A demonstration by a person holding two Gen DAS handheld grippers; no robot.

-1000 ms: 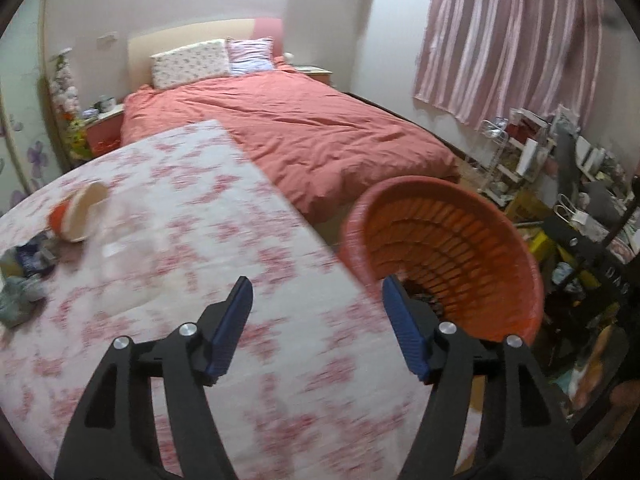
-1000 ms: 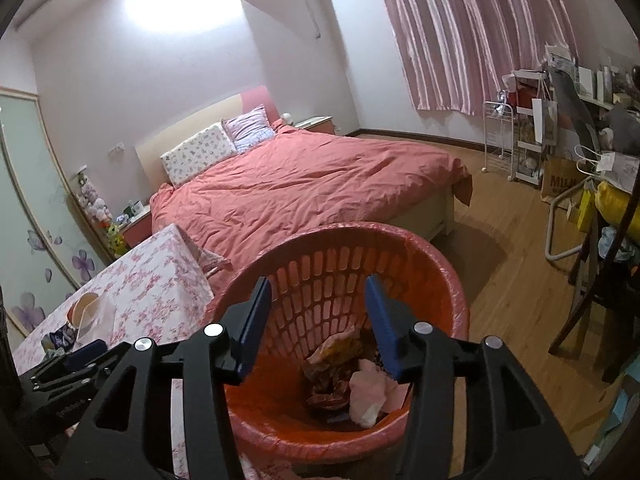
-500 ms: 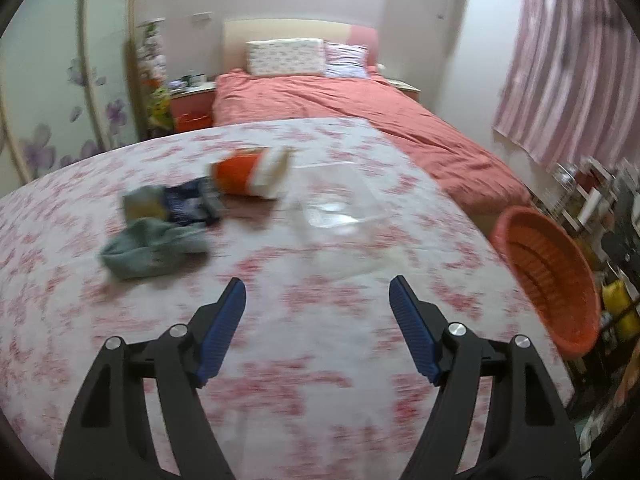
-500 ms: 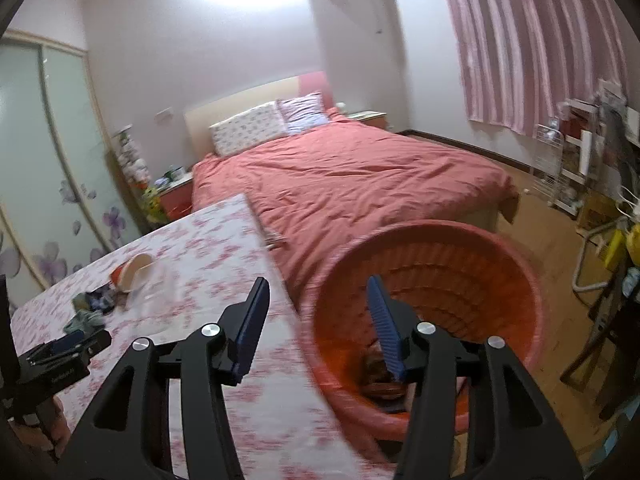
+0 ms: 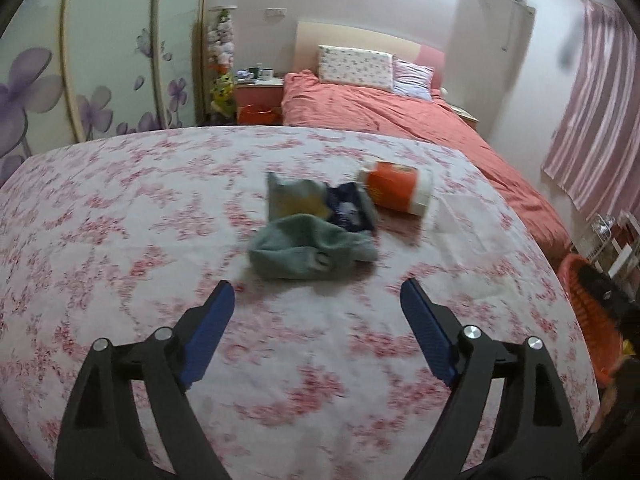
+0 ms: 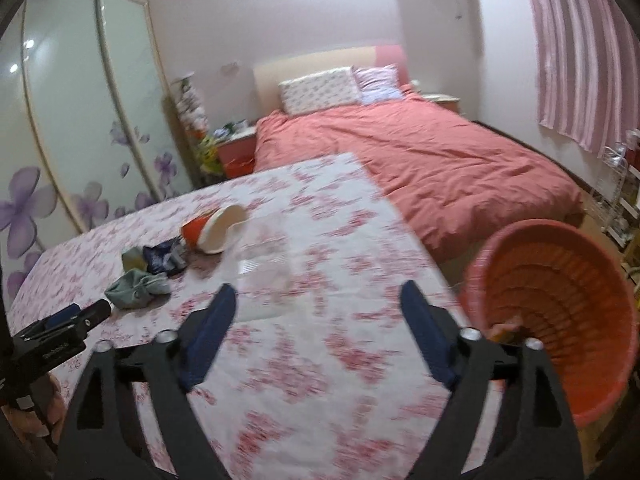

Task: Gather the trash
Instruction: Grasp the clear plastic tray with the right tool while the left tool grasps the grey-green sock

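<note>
Both tongs, left tongs [image 5: 316, 300] and right tongs [image 6: 316, 300], are opening wide with nothing between them, above the bench [image 5: 120, 200]. Trash pile [image 5: 312, 236] sits mid-bench toward the far edge; orange basket [image 6: 560, 280] stands off the bench's right edge.

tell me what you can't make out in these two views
- Basket contents: right wrist view, near wall and right gripper arm hide most.
- Basket in left wrist view: cut off by the edge and a dark object.
- Dark wrapper: print blurred.
- Clear plastic: outline smeared.
- Nightstand items: too small.
</note>
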